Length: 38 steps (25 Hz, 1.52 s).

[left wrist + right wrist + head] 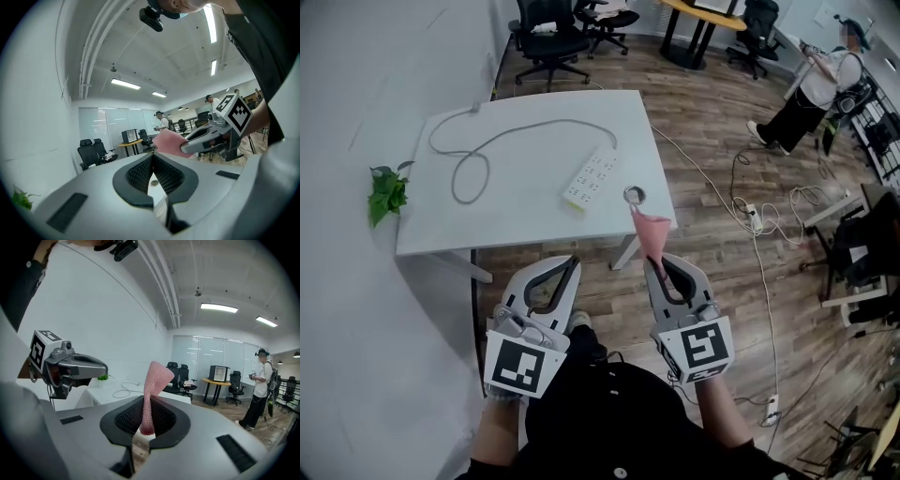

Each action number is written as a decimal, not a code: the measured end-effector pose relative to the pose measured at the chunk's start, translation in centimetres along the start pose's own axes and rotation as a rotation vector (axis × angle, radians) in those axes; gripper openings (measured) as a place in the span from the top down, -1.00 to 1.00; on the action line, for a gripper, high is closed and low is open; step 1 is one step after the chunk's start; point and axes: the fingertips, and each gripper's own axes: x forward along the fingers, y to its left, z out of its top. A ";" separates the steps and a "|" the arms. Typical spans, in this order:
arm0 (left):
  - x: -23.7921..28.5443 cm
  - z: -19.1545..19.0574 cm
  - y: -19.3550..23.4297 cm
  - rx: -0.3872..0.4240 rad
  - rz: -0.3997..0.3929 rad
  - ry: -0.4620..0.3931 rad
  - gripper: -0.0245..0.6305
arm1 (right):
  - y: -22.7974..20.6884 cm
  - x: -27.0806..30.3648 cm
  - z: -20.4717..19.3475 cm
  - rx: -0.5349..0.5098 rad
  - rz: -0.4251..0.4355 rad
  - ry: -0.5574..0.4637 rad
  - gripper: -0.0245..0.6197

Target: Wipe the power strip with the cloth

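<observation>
The white power strip [591, 178] lies on the white table [525, 220], its grey cable [469, 169] looping off to the left. Both grippers hang in front of the table's near edge, apart from the strip. A pink cloth [651, 234] stands up from my right gripper [654, 264], which is shut on it; the right gripper view shows the cloth [154, 379] pinched between the jaws of that gripper [144, 400]. My left gripper [573, 262] is shut with nothing in it, and its jaws meet in the left gripper view [152, 157], where the cloth [168, 140] also shows.
A round cable hole [635, 195] sits in the table near the strip. A green plant [387, 192] hangs at the table's left edge by the wall. Cables and a floor socket [751, 212] lie on the wooden floor at right. Office chairs [548, 39] and a person [811, 89] stand farther back.
</observation>
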 end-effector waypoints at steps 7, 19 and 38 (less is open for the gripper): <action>3.4 -0.7 4.3 -0.003 -0.021 -0.001 0.88 | -1.9 4.7 1.0 0.002 -0.018 0.020 0.77; 7.6 -2.1 10.3 0.015 -0.051 -0.012 0.88 | -4.3 11.3 2.3 0.003 -0.065 0.017 0.77; 9.8 -4.3 13.0 -0.022 -0.070 -0.001 0.88 | -4.2 14.5 0.7 0.011 -0.061 0.096 0.77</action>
